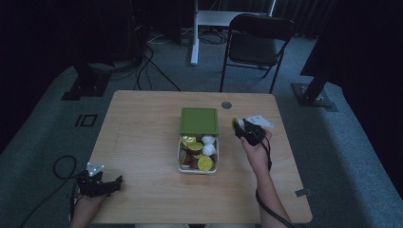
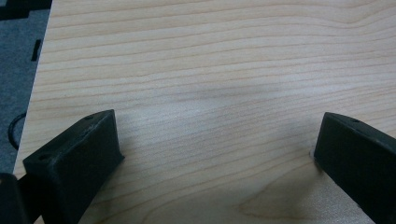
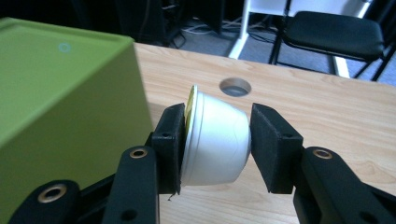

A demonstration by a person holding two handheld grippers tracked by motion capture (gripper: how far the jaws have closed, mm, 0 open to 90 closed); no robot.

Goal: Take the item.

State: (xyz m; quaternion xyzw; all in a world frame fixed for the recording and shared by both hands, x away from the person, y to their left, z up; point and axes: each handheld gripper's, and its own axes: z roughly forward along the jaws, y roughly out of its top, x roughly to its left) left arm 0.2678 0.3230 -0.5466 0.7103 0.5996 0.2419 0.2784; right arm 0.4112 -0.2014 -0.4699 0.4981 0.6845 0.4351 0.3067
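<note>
Right gripper (image 3: 215,140), held just right of the green box (image 1: 199,120): jaws clamped on a white capsule (image 3: 215,142), yellow foil lid against one pad, lifted clear of the wooden table (image 1: 142,142). More capsules noted in the clear tray (image 1: 180,164). Left gripper (image 2: 215,149) at the table's near-left corner: jaws spread wide, nothing between.

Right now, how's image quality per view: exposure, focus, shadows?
High view: dim and underexposed, background nearly black, wooden table readable. Left gripper view: evenly lit, wood grain sharp, soft shadows by the jaws. Right gripper view: bright; small white plastic cup sharp, green box lid at left slightly soft.
</note>
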